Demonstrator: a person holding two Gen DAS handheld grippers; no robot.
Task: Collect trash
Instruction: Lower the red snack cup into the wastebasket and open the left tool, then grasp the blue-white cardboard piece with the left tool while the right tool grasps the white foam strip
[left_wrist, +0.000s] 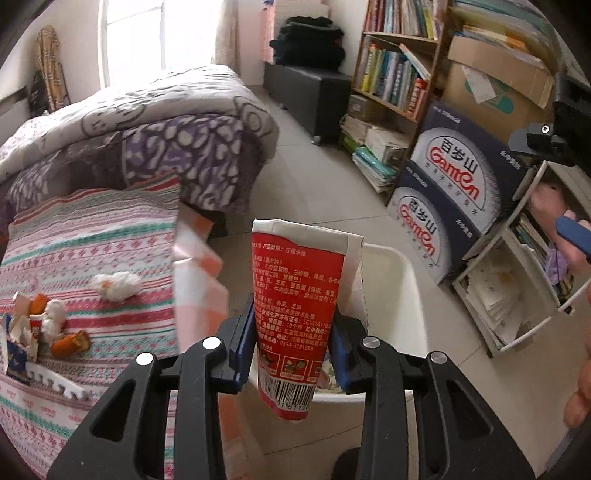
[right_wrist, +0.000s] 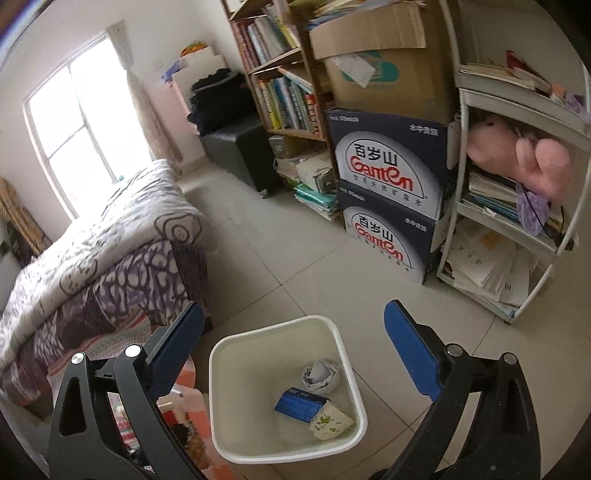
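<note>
My left gripper (left_wrist: 293, 328) is shut on a red and white food wrapper (left_wrist: 299, 295) and holds it upright above the white trash bin (left_wrist: 402, 295). On the striped cloth to the left lie a crumpled tissue (left_wrist: 116, 286) and a pile of peels and scraps (left_wrist: 44, 325). My right gripper (right_wrist: 295, 354) is open and empty above the same white bin (right_wrist: 221, 406). Inside the bin are a crumpled paper ball (right_wrist: 320, 375), a blue packet (right_wrist: 300, 404) and a small printed carton (right_wrist: 330, 421).
A bed with a purple patterned quilt (right_wrist: 110, 251) stands at the left. Stacked Ganten boxes (right_wrist: 388, 199), a bookshelf (right_wrist: 284, 92) and a white rack (right_wrist: 517, 221) with papers line the right wall. Tiled floor (right_wrist: 277, 258) lies between them.
</note>
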